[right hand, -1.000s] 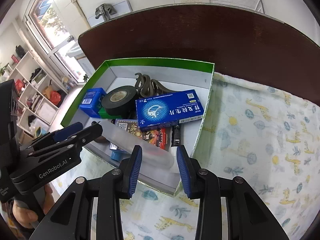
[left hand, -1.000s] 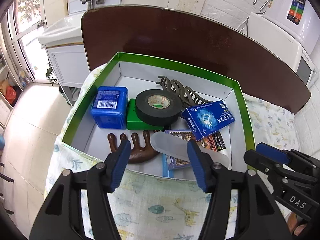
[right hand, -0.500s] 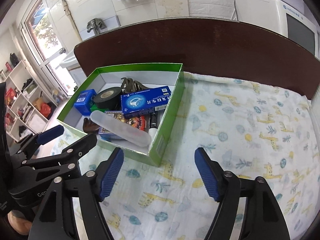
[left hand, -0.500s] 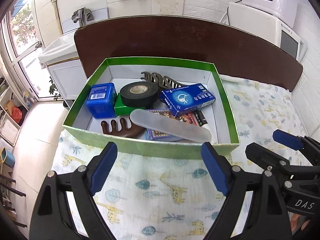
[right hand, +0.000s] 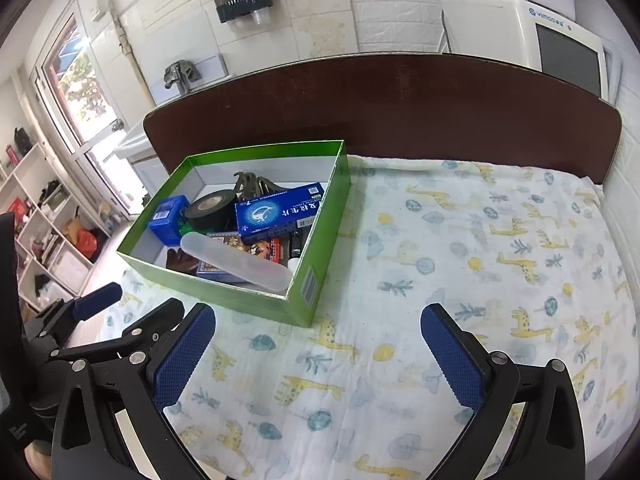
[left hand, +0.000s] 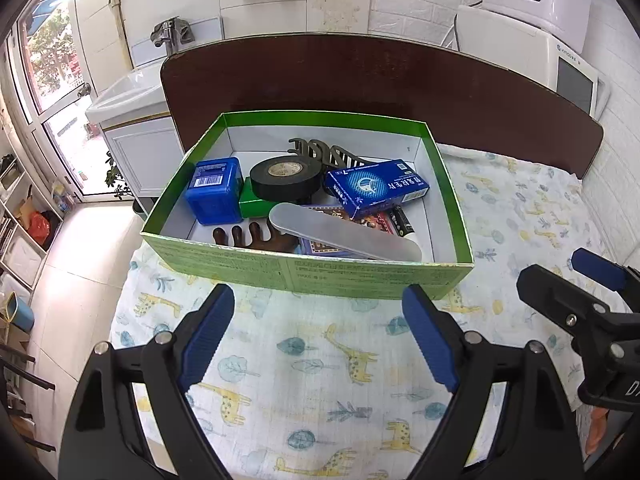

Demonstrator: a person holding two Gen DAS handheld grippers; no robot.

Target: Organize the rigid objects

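A tiled room with a window on the left holds a bed with a dark wooden headboard [left hand: 380,76] and a giraffe-print sheet [right hand: 460,248]. On the sheet, near the headboard, we see a green cardboard box [left hand: 304,276], white inside. In it lie a blue square tin [left hand: 214,190], a roll of black tape [left hand: 286,178] resting on a small green box [left hand: 252,206], a dark hair claw [left hand: 316,150], a blue medicine carton [left hand: 376,186], playing-card packs [left hand: 372,220], a brown wooden comb [left hand: 256,238] and a translucent long case [left hand: 344,236]. The case lies flat on top at the near side, its long axis slanting from centre-left down toward the near right corner. Our left gripper [left hand: 318,336] has just been spreading its jaws and hangs released over the sheet, nothing between the pads; our right gripper [right hand: 318,356] has just been opening too and holds nothing.
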